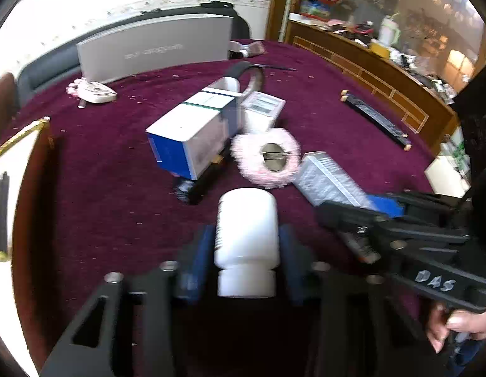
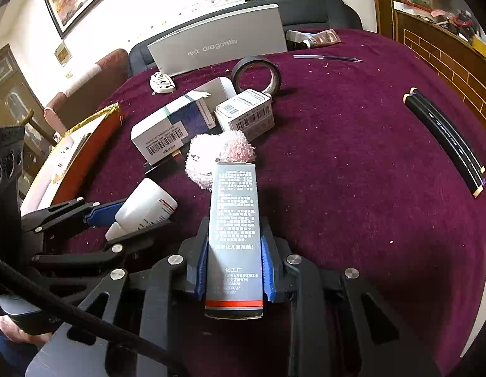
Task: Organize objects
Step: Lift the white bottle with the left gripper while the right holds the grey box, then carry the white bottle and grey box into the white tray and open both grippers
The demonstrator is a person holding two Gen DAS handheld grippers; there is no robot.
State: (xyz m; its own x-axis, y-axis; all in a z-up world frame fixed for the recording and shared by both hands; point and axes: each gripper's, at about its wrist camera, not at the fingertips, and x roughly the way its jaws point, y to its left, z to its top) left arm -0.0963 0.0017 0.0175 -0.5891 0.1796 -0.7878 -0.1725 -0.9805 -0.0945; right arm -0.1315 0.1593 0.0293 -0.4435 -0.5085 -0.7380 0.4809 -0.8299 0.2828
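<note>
My left gripper (image 1: 246, 232) is shut on a white plastic bottle (image 1: 247, 238), its cap end toward the camera, held just above the purple tablecloth (image 1: 101, 172). The right wrist view shows that bottle (image 2: 145, 207) at the left, between the left gripper's blue pads. My right gripper (image 2: 235, 223) is shut on a tall grey carton (image 2: 235, 220) with printed text, pointing at the pile. Ahead lie a pink fluffy ring (image 1: 266, 157), a blue-and-white box (image 1: 192, 132), a barcode box (image 2: 246, 113) and a black tape roll (image 2: 257, 72).
A large grey "red dragonfly" box (image 2: 217, 44) stands at the table's far edge. A red box with gold trim (image 2: 85, 150) sits on the left. Black sticks (image 2: 444, 138) lie on the right and a pen (image 2: 327, 58) further back. A wooden cabinet (image 1: 384, 72) borders the right side.
</note>
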